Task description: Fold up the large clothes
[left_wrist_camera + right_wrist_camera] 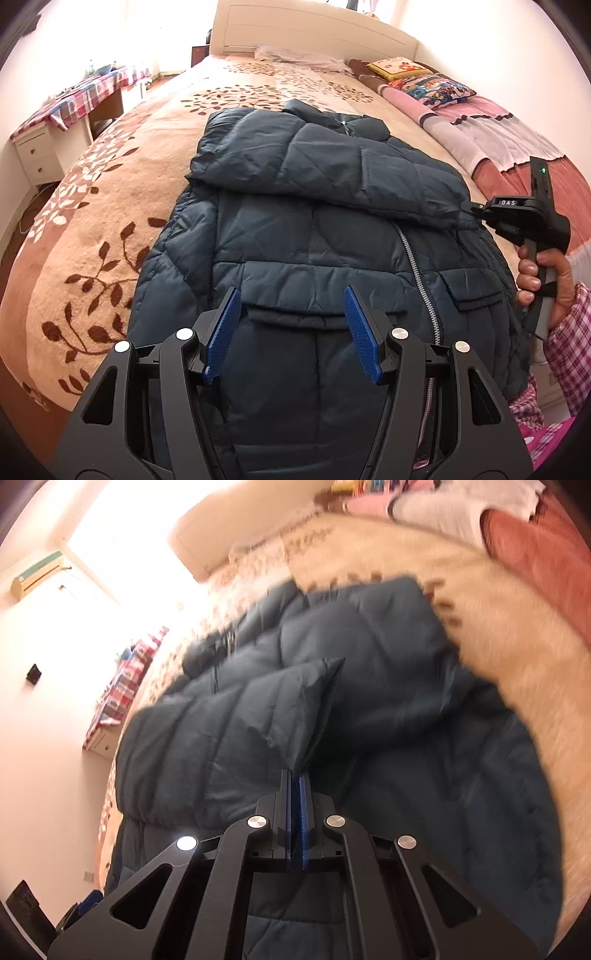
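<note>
A dark teal puffer jacket (314, 240) lies front-up on the bed, zip closed. One sleeve (332, 166) is folded across its chest. My left gripper (291, 291) hovers open over the lower front by the pocket flap, with nothing between its blue pads (225, 325). My right gripper (476, 208) sits at the jacket's right side, shut on the cuff end of the folded sleeve. In the blurred right wrist view the right gripper (295, 775) pinches a raised fold of the sleeve (258, 709) between its closed pads, and the jacket (424, 746) spreads out below.
The jacket rests on a beige blanket with a leaf pattern (110, 206). Pillows (424, 83) and a folded pink quilt (480, 129) line the right side. A headboard (314, 29) stands at the back. A desk with a checked cloth (74, 96) is left. A person's hand (546, 273) grips the right tool.
</note>
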### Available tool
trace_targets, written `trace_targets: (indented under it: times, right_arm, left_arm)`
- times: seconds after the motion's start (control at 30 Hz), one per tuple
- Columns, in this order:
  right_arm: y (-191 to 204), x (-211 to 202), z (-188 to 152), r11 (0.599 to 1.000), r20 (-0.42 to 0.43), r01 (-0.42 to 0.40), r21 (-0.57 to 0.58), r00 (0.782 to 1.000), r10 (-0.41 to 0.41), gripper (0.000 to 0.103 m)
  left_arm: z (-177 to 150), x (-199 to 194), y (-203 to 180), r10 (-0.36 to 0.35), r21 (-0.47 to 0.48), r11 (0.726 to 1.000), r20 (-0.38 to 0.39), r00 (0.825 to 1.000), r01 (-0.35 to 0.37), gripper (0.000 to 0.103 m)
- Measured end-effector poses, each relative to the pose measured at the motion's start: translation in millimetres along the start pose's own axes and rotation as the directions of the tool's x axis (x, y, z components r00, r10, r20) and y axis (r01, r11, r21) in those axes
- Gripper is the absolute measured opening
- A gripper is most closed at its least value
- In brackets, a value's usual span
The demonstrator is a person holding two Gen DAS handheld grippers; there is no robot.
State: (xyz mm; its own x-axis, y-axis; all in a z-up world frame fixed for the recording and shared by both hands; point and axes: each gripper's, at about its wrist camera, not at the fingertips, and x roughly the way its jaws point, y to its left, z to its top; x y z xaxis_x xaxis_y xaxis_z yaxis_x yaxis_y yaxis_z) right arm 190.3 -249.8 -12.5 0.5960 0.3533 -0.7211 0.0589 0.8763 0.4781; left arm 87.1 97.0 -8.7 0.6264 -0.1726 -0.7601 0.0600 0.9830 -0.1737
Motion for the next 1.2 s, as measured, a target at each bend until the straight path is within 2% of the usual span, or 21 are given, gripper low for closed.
trace_targets:
  times: [0.13, 0.3, 0.4, 0.5, 0.53, 0.57, 0.67, 0.73, 0.83, 1.0, 1.2]
  right_arm:
    - [-13.3, 15.3, -6.4, 0.999, -0.074, 0.04, 0.015, 0.997, -0.038, 0.005]
    - [-13.1, 11.7, -9.3, 0.999, -0.054, 0.037, 0.01, 0.998, -0.036, 0.005]
    - [-12.7, 7.4, -8.3, 0.999, -0.053, 0.037, 0.01, 0.998, -0.037, 0.007]
    - [-8.7, -3.0, -11.1, 0.998, -0.026, 0.059, -0.017, 0.998, -0.06, 0.009]
    - [-7.1, -6.8, -13.0, 0.997, -0.015, 0.068, -0.028, 0.998, -0.068, 0.016]
    - [-4.6, -10.3, -15.1, 0.996, -0.002, 0.081, -0.041, 0.997, -0.081, 0.019]
    - [7.3, -28.5, -24.9, 0.99, 0.072, 0.097, -0.107, 0.993, -0.09, 0.019]
    - [16.1, -32.2, -27.2, 0.987, 0.095, 0.079, -0.14, 0.993, -0.066, 0.019]
    - [27.8, -22.1, -27.8, 0.981, 0.051, 0.046, -0.189, 0.998, -0.037, 0.016]
    - [20.1, 26.0, -25.4, 0.974, -0.076, 0.123, -0.191, 0.987, -0.14, 0.014]
    - [15.5, 24.5, -23.6, 0.977, -0.079, 0.128, -0.168, 0.987, -0.143, 0.013]
  left_arm:
    - [2.4, 5.1, -6.8, -0.016, 0.005, 1.0, -0.001, 1.0, 0.016, 0.057]
    - [2.1, 5.7, -14.7, -0.019, 0.035, 0.999, -0.007, 1.0, 0.02, 0.057]
    - [2.4, 4.6, -10.6, -0.009, 0.018, 1.0, -0.004, 1.0, 0.009, 0.057]
    - [1.5, 2.5, -6.7, -0.006, -0.003, 1.0, 0.001, 1.0, 0.006, 0.057]
    - [0.7, 2.3, -6.3, -0.005, -0.005, 1.0, 0.0, 1.0, 0.005, 0.057]
    - [0.0, 2.3, -6.3, -0.004, -0.004, 1.0, -0.001, 1.0, 0.004, 0.057]
    - [-2.7, 1.1, -7.6, -0.002, 0.003, 1.0, -0.001, 1.0, 0.002, 0.057]
    - [-3.3, -0.3, -7.1, -0.003, 0.001, 1.0, 0.0, 1.0, 0.003, 0.057]
    - [-4.9, -4.5, -5.8, 0.004, -0.003, 1.0, 0.007, 1.0, -0.004, 0.057]
    - [-9.4, -11.5, 2.9, 0.029, -0.017, 0.999, 0.007, 1.0, -0.029, 0.057]
    - [-19.5, -14.5, 18.5, 0.055, -0.054, 0.997, -0.01, 0.998, -0.056, 0.057]
